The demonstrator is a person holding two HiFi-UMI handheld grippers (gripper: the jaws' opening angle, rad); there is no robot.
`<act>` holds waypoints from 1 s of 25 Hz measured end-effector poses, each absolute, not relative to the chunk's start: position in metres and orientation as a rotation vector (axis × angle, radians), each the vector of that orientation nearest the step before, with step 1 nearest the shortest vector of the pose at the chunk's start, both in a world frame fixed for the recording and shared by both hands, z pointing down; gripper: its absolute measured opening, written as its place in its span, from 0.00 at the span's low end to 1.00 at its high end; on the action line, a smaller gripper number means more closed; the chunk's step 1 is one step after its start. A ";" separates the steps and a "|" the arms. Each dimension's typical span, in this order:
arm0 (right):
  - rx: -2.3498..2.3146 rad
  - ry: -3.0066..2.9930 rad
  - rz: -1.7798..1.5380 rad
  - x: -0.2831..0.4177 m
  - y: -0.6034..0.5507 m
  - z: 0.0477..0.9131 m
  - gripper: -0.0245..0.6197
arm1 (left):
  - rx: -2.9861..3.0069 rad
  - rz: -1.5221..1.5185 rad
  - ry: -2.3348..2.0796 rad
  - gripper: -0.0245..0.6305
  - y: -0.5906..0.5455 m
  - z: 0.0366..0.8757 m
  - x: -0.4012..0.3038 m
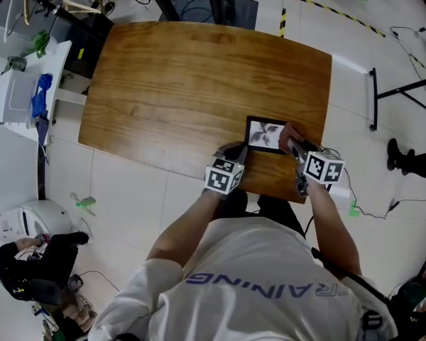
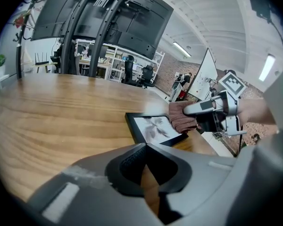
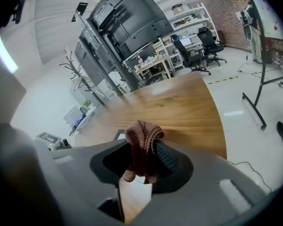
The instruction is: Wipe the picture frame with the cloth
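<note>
A black picture frame (image 1: 264,133) with a grey print lies flat near the front right of the wooden table (image 1: 184,91). My right gripper (image 1: 292,146) is shut on a bunched reddish-brown cloth (image 1: 290,132), which rests on the frame's right end. In the left gripper view the cloth (image 2: 181,117) covers the far corner of the frame (image 2: 153,128), with the right gripper (image 2: 203,109) above it. The cloth (image 3: 142,147) fills the right gripper (image 3: 141,160). My left gripper (image 1: 237,150) is shut on nothing, just short of the frame's near left corner; its jaws (image 2: 145,149) meet.
The table's front edge runs just behind both grippers. A white cart (image 1: 21,94) stands left of the table, and a black stand base (image 1: 380,91) on the floor to the right. A person (image 1: 28,261) sits at lower left.
</note>
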State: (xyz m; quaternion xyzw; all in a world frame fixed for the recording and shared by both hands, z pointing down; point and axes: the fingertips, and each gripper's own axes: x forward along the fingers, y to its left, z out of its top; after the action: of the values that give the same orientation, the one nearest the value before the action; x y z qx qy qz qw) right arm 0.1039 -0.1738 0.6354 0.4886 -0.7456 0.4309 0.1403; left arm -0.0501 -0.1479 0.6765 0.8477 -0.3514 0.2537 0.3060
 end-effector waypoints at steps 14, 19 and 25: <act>1.039 -2.259 1.154 -0.018 -0.174 0.638 0.24 | 2.243 0.668 -0.921 0.04 -0.148 0.676 -0.049; 1.032 -2.220 1.162 -0.012 -0.173 0.650 0.24 | 2.240 0.673 -0.919 0.04 -0.148 0.676 -0.050; 1.094 -2.206 1.059 0.015 -0.164 0.650 0.24 | 2.251 0.679 -0.934 0.04 -0.148 0.678 -0.051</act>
State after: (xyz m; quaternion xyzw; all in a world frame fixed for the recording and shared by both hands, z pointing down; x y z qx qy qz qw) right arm 0.0145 -0.1642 0.6504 0.3973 -0.8011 0.3848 0.2286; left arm -0.0505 -0.1476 0.6778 0.8485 -0.3520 0.2558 0.3012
